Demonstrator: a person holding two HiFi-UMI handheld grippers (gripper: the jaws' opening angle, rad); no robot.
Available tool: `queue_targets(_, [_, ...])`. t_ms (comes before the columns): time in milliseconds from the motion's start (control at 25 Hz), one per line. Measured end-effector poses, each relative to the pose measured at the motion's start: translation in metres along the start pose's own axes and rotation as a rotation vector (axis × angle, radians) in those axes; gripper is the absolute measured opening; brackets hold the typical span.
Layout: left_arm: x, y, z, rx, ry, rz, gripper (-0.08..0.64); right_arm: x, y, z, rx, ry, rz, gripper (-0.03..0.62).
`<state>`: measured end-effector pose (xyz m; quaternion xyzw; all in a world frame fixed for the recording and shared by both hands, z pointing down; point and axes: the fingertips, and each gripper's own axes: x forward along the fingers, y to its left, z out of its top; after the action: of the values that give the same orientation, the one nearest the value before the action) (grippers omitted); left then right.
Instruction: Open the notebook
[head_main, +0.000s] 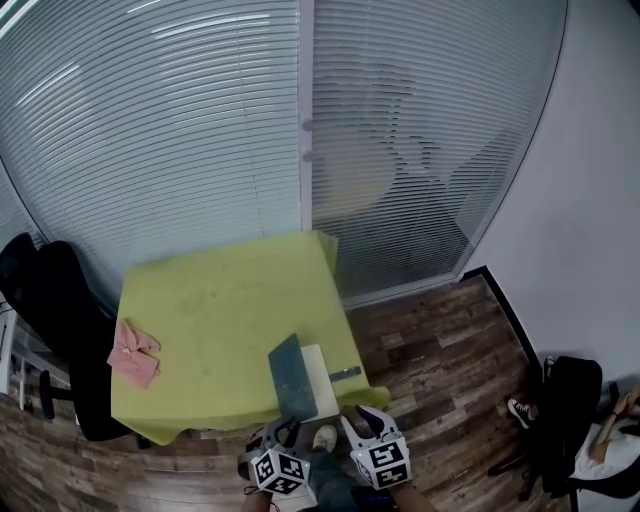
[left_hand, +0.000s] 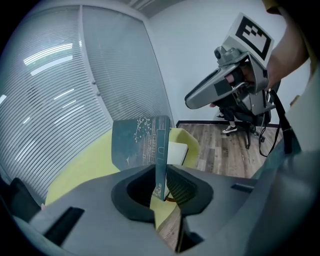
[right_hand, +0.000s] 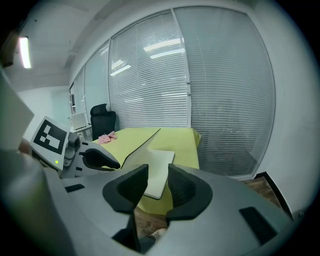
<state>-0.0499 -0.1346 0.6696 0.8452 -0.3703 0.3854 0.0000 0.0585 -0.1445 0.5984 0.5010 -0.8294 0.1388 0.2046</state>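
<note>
The notebook lies at the near edge of the yellow-green table (head_main: 220, 300). Its dark teal cover (head_main: 291, 377) stands lifted off the white pages (head_main: 321, 367). My left gripper (head_main: 287, 432) is shut on the cover's near edge; in the left gripper view the cover (left_hand: 137, 142) rises upright from between the jaws (left_hand: 161, 192), beside the white pages (left_hand: 177, 152). My right gripper (head_main: 362, 425) hovers just right of it, open and holding nothing. In the right gripper view the white page (right_hand: 159, 170) lies beyond the spread jaws (right_hand: 157, 187), with the raised cover (right_hand: 134, 150) to its left.
A pink cloth (head_main: 133, 354) lies at the table's left edge. A black office chair (head_main: 50, 300) stands left of the table. Glass walls with blinds run behind it. On the wooden floor at the right a person sits (head_main: 610, 440) beside a black chair (head_main: 570, 400).
</note>
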Motion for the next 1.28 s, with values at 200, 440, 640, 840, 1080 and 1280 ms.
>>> queue_targets(200, [-0.002,0.001,-0.001,-0.025,-0.015,0.016,0.086,0.003,0.003,0.0,0.0,0.004,0.016,0.138])
queue_targets(440, [-0.006,0.0,-0.004,-0.046,-0.025,0.038,0.07,0.003,0.005,-0.002,-0.001,0.002,0.02,0.137])
queue_targets(640, [-0.008,0.004,-0.004,-0.073,-0.034,0.062,0.066,0.004,0.003,-0.005,-0.012,-0.002,0.027,0.137])
queue_targets(840, [-0.013,0.008,-0.007,-0.114,-0.046,0.081,0.066,0.003,0.009,-0.007,-0.011,0.015,0.04,0.132])
queue_targets(1080, [-0.018,0.014,-0.011,-0.167,-0.056,0.095,0.066,0.004,0.012,-0.004,-0.014,0.014,0.048,0.132])
queue_targets(1280, [-0.021,0.015,-0.014,-0.198,-0.064,0.101,0.063,0.004,0.013,-0.005,-0.015,0.012,0.05,0.132])
